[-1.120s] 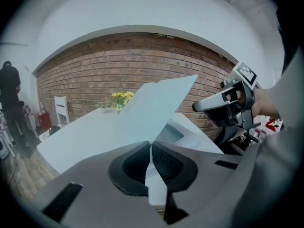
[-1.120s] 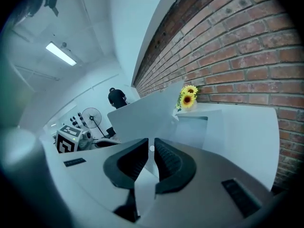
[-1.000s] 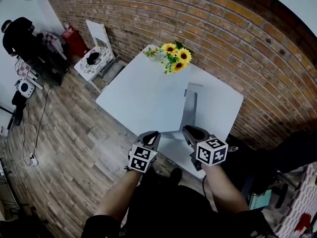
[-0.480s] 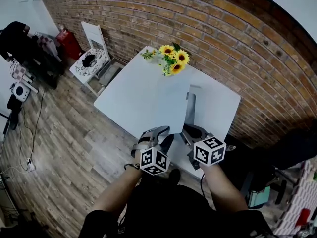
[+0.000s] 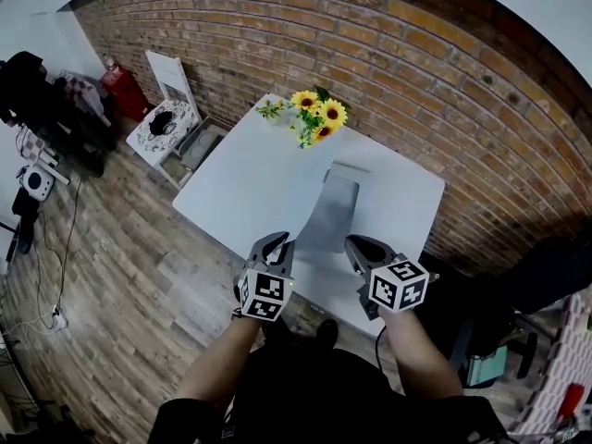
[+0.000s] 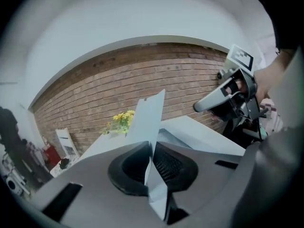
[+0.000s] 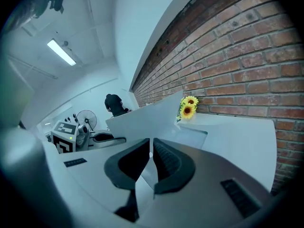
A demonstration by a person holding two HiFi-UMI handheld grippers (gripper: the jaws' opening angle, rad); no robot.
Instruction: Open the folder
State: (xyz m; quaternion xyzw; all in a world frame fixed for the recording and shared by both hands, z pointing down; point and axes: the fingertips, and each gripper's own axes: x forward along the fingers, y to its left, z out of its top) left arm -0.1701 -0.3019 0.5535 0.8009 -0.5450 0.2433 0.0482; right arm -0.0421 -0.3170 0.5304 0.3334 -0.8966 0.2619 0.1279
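Left gripper [image 5: 280,241], jaws just closed, pinches folder [image 5: 327,213] by its raised cover; right gripper [image 5: 357,244] clamps lower leaf; sunflowers [image 5: 316,117] beyond, twelve o'clock.

Near edge of the folder [image 5: 328,213] behind the left hand-held gripper [image 5: 277,242] and right hand-held gripper [image 5: 357,245].

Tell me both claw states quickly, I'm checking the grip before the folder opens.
Left claw: just closed, clamped on the folder's raised cover.
Right claw: closed on the folder's lower sheet.

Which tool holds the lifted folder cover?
The left tool: its jaws just closed on the raised cover; the right tool pinches the flat lower sheet.
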